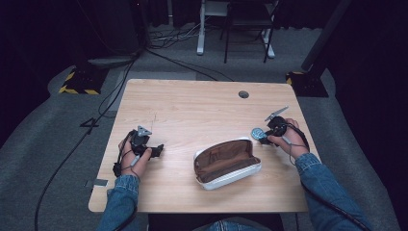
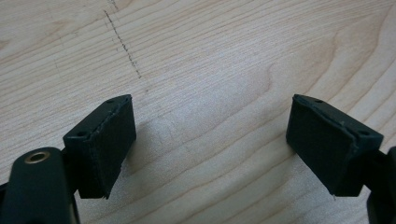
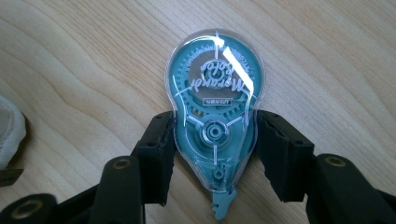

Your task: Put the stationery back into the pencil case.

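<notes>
A teal correction-tape dispenser (image 3: 215, 79) in a clear shell lies flat on the wooden table (image 1: 192, 106) at the right side. My right gripper (image 3: 215, 151) is shut on it, one black pad pressing each side of its narrow end. From above, the dispenser (image 1: 257, 133) sits just left of the right gripper (image 1: 264, 136). An open pencil pouch (image 1: 226, 161), white outside and brown inside, lies at the table's front middle. My left gripper (image 1: 156, 150) rests at the table's left, open, with bare wood between its jaws (image 2: 212, 140).
The pouch's white edge (image 3: 9, 130) shows left of the right gripper. A round cable hole (image 1: 243, 94) sits near the table's far edge. Cables (image 1: 115, 86) run over the grey floor, and chair and desk legs (image 1: 231, 33) stand behind the table.
</notes>
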`<state>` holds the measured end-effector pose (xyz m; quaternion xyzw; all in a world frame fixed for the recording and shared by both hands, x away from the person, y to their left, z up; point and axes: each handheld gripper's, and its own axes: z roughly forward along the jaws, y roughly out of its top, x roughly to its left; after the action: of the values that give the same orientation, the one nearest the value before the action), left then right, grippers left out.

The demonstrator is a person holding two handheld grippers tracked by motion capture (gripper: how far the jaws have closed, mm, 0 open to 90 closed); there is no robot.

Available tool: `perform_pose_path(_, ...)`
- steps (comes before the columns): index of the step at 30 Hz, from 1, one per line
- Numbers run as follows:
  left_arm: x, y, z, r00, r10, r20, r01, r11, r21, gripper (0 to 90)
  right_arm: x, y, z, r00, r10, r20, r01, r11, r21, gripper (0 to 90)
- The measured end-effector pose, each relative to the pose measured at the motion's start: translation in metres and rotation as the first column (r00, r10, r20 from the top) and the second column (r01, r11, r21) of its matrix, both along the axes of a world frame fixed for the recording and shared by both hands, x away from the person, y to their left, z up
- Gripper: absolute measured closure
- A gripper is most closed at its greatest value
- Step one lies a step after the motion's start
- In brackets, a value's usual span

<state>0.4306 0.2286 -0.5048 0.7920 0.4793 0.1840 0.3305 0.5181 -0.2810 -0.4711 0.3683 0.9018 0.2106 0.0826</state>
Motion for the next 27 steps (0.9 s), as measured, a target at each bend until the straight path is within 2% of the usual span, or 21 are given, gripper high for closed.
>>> perform_pose_path(11,0.0,0.0,0.0,1.0,0.0,0.0,0.0,1.0,0.0,16.1,-0.0017,0.0011,0.0006,0.9997,-0.026,-0.003,0.026,1.0,-0.007,49.8)
perform_pose_path(27,0.0002,0.0,0.0,1.0,0.001,-0.002,-0.001,1.0,-0.001,16.0,-0.007,-0.0063,0.0053,0.9985,-0.052,0.016,0.051,0.998,0.041,50.2)
